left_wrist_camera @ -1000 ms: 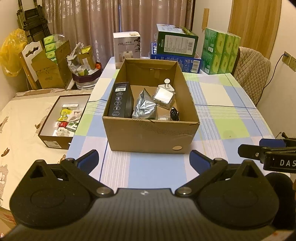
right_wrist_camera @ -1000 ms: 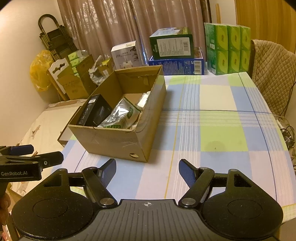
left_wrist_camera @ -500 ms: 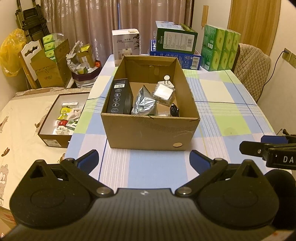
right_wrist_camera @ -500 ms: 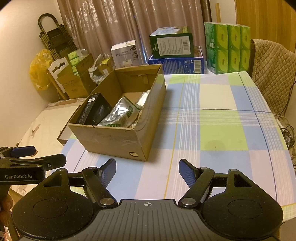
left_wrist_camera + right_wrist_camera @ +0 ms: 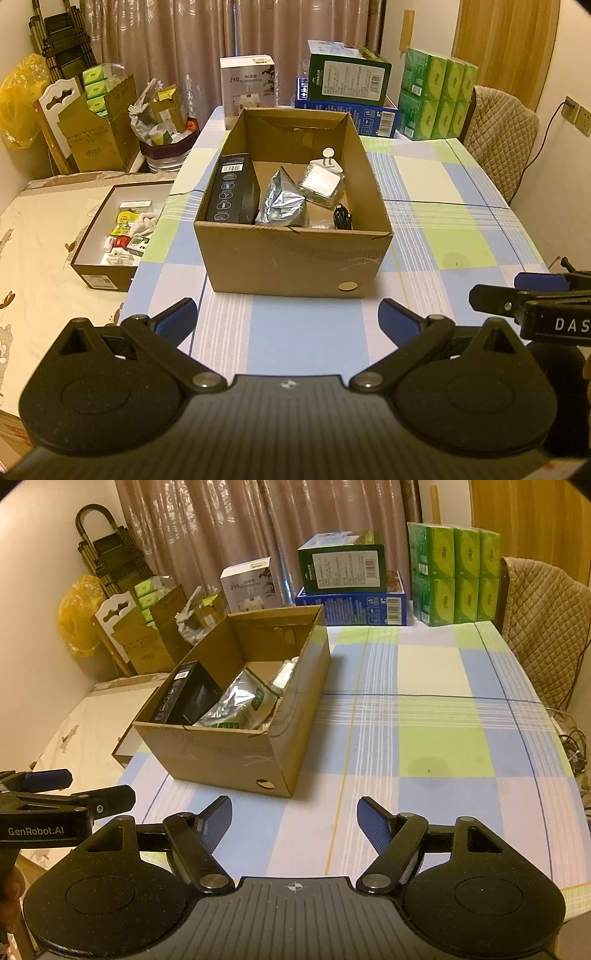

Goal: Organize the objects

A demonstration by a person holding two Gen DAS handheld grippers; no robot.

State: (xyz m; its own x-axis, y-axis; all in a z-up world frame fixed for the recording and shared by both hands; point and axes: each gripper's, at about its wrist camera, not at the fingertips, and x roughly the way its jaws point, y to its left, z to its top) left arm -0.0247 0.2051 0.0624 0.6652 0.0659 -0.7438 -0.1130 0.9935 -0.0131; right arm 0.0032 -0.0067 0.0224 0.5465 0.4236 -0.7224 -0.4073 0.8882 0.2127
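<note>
On the checked cloth surface (image 5: 424, 229) stands an open brown cardboard box (image 5: 295, 258) holding a black carton (image 5: 232, 188) and crinkled silver foil pouch (image 5: 280, 203); nearer than the box, left tool (image 5: 288, 317) and right tool (image 5: 294, 823) hover released, empty.

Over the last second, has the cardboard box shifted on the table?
No. The cardboard box sits on the same checks of the tablecloth; slight image drift comes from the camera.

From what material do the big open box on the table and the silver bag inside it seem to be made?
The open box looks like plain brown corrugated cardboard, matte: dull raw walls, a torn rim and folded flaps. The silver bag looks like metallised foil or foil-faced plastic, glossy: it is crinkled and gives sharp bright reflections. Which of the two cannot be told from here.
</note>
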